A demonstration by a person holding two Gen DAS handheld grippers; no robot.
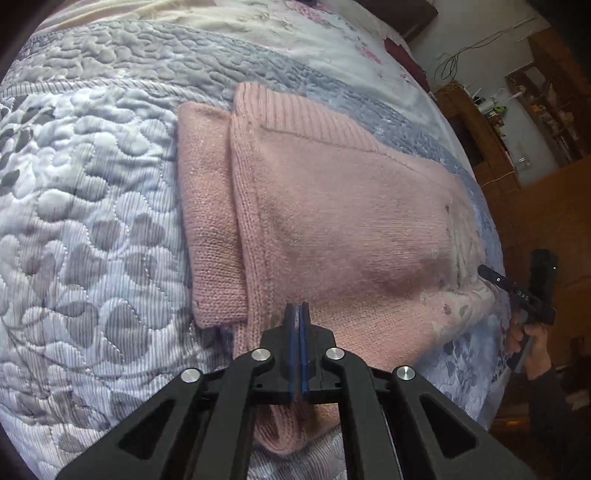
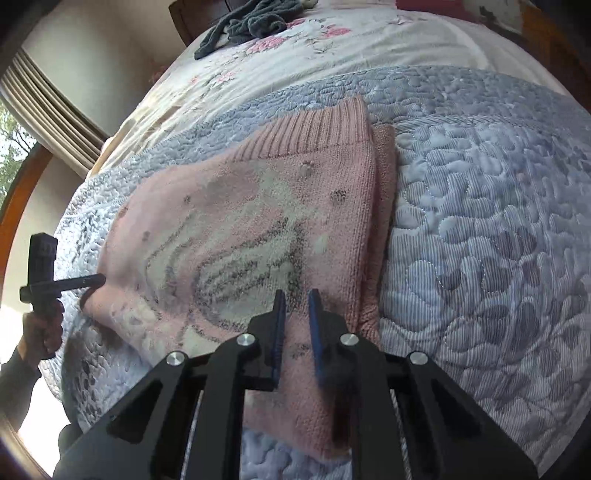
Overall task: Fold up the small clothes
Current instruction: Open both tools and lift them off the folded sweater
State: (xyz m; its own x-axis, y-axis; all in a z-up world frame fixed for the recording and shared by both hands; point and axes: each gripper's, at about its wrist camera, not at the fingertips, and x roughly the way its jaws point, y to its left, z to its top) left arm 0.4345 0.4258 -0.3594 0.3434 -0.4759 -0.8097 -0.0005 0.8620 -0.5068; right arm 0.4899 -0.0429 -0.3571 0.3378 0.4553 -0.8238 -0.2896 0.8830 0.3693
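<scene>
A pink knitted sweater [image 1: 332,206] lies on the blue quilted bedspread [image 1: 92,221], near the edge of the bed. The left gripper [image 1: 298,317] has its two blue fingers pressed tight together, pinching the near edge of the sweater. The right gripper [image 2: 297,310] has its fingers a little apart above the sweater, holding nothing. A dark towel [image 2: 247,26] lies far up the bed.
</scene>
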